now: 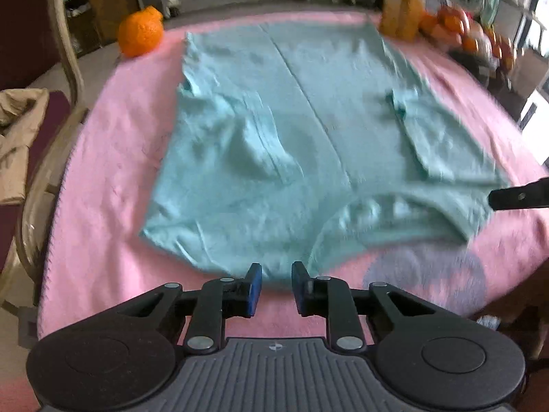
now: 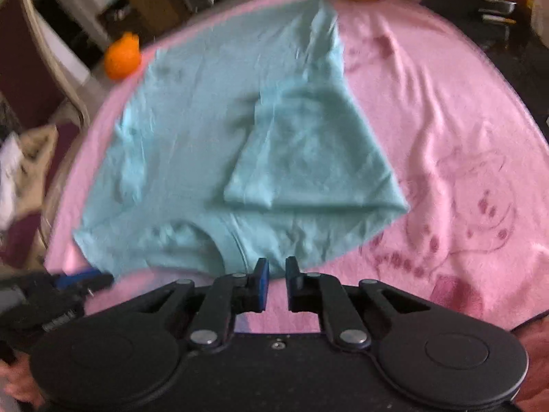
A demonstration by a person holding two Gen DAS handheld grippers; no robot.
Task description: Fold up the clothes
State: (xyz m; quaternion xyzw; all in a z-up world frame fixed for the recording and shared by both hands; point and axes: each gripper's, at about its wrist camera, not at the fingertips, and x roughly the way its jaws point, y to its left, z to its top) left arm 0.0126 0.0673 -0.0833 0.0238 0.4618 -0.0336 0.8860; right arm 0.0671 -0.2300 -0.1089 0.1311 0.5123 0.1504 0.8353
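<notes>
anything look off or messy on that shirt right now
The light blue shirt lies mostly flat on the pink blanket, but its left half carries a raised, puckered ridge of bunched cloth. The folded-in sleeve on the other side lies smoother. Nothing looks spilled or damaged.

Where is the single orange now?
In both views the orange sits at the far left, beside the pink blanket, near the far left corner of the shirt.

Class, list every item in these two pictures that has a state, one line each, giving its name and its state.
T-shirt: lying flat on the blanket, both sleeves folded inward.
Blanket: spread out, slightly wrinkled.
Orange: resting at the blanket's far corner.
Left gripper: jaws slightly apart, empty, at the shirt's near edge.
Right gripper: jaws narrowly apart, empty.
</notes>
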